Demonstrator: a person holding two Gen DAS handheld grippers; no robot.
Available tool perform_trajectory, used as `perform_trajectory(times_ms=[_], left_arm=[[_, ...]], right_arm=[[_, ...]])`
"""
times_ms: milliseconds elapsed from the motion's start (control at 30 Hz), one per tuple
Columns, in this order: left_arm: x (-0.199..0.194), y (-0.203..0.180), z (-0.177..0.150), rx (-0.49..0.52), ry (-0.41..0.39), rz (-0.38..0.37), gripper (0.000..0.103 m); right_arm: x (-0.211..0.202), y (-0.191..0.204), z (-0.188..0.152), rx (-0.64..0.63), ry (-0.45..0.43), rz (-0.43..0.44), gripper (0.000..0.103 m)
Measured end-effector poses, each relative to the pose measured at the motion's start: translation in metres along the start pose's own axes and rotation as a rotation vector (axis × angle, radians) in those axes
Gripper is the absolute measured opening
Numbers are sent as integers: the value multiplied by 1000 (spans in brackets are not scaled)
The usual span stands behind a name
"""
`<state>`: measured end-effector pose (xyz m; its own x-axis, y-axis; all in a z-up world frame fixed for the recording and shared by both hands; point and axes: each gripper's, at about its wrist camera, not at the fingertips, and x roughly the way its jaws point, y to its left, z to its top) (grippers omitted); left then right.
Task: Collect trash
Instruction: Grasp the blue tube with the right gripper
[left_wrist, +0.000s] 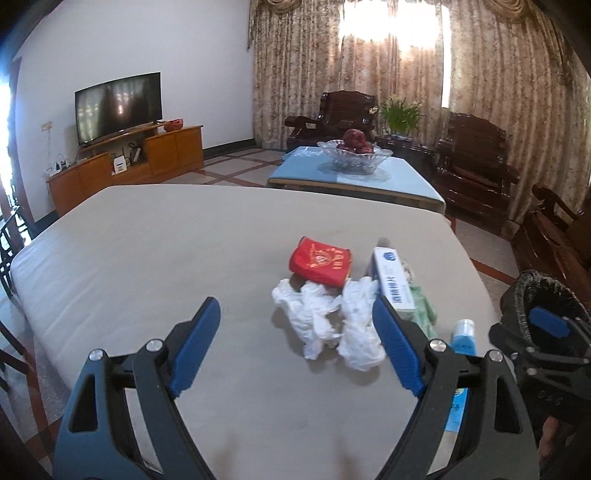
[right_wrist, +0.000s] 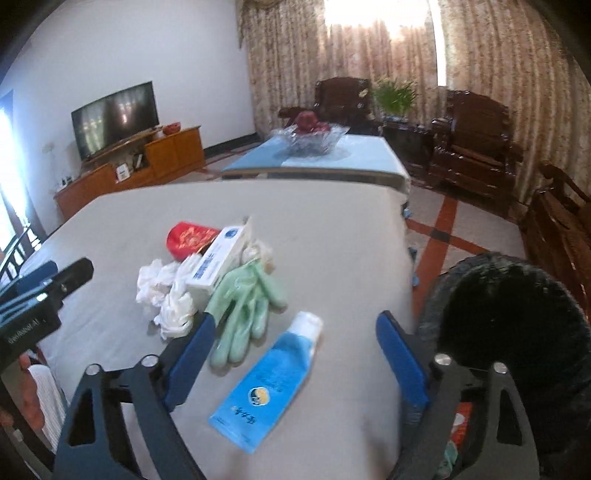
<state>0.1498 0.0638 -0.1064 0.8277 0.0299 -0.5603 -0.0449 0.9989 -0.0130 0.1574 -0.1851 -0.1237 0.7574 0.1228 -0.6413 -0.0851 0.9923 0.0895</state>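
Observation:
Trash lies on the grey table (left_wrist: 147, 251): a red packet (left_wrist: 320, 261), crumpled white tissue (left_wrist: 328, 321), a white and blue box (left_wrist: 392, 280), green gloves (right_wrist: 245, 310) and a blue tube (right_wrist: 269, 380). My left gripper (left_wrist: 295, 343) is open and empty, just short of the tissue. My right gripper (right_wrist: 295, 362) is open and empty above the blue tube. A black-lined bin (right_wrist: 509, 332) stands off the table's right edge. The red packet (right_wrist: 188, 238), tissue (right_wrist: 166, 295) and box (right_wrist: 221, 262) also show in the right wrist view.
A second table (left_wrist: 354, 177) with a glass fruit bowl (left_wrist: 352, 155) stands beyond. Dark wooden armchairs (left_wrist: 476, 162) line the curtains. A TV (left_wrist: 118, 105) sits on a wooden cabinet (left_wrist: 129, 166) at the left.

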Motion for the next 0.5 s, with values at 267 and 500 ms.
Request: perform_trajectory(times_ms=[267, 500], left_arm=[[11, 9, -8, -12, 33, 14, 82], [20, 10, -16, -14, 60, 18, 82]], right_arm=[[37, 0, -11, 0, 80, -19, 74], [56, -4, -20, 11, 156, -15, 65]])
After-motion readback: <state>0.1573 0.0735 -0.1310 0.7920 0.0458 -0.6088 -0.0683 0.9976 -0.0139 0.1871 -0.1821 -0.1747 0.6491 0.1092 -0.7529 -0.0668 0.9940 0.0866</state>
